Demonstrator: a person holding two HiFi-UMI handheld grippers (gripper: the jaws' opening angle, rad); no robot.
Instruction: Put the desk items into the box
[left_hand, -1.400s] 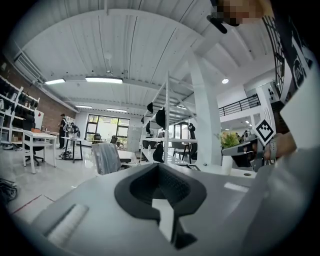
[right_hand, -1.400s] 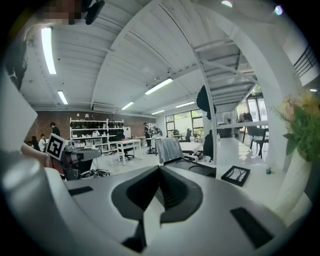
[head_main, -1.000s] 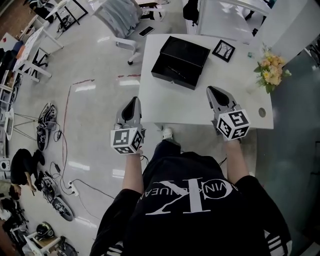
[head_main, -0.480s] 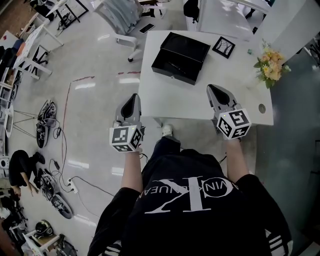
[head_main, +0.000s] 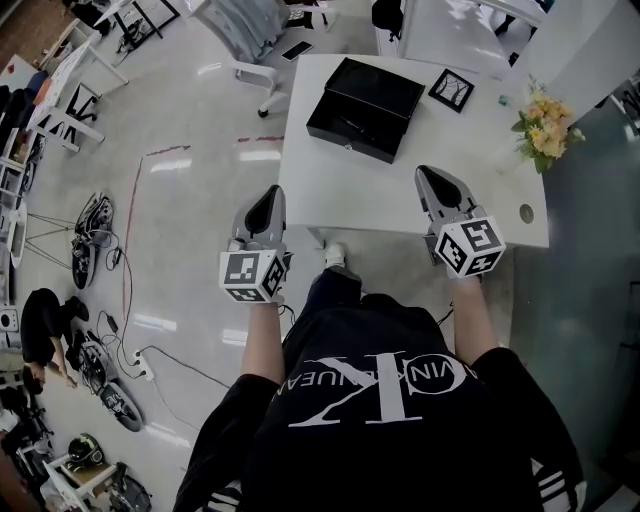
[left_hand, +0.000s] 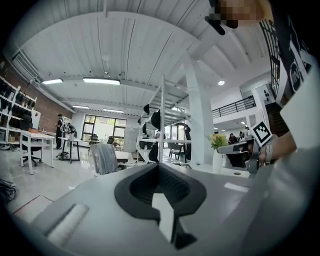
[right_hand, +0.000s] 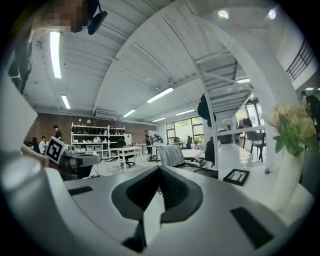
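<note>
Now, both tongs shut tight, nothing in them: left (head_main: 268, 195) off the table's (head_main: 380, 205) near corner, right (head_main: 426, 176) over its near edge, level, likely parked short of any reach. Box (head_main: 362, 108) at far side; frame (head_main: 451, 91) just beside it, flowers (head_main: 543, 135) well right, both outside it.

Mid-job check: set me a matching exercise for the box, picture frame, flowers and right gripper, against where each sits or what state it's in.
Things:
1. box
2. picture frame
3. flowers
4. right gripper

Places or states (head view):
A. at the right edge of the desk
B. jaws shut, nothing held, over the desk's near edge
C. lying flat, just right of the box
D. on the far left part of the desk

Pairs: 1-D, 2-C, 3-A, 4-B
</note>
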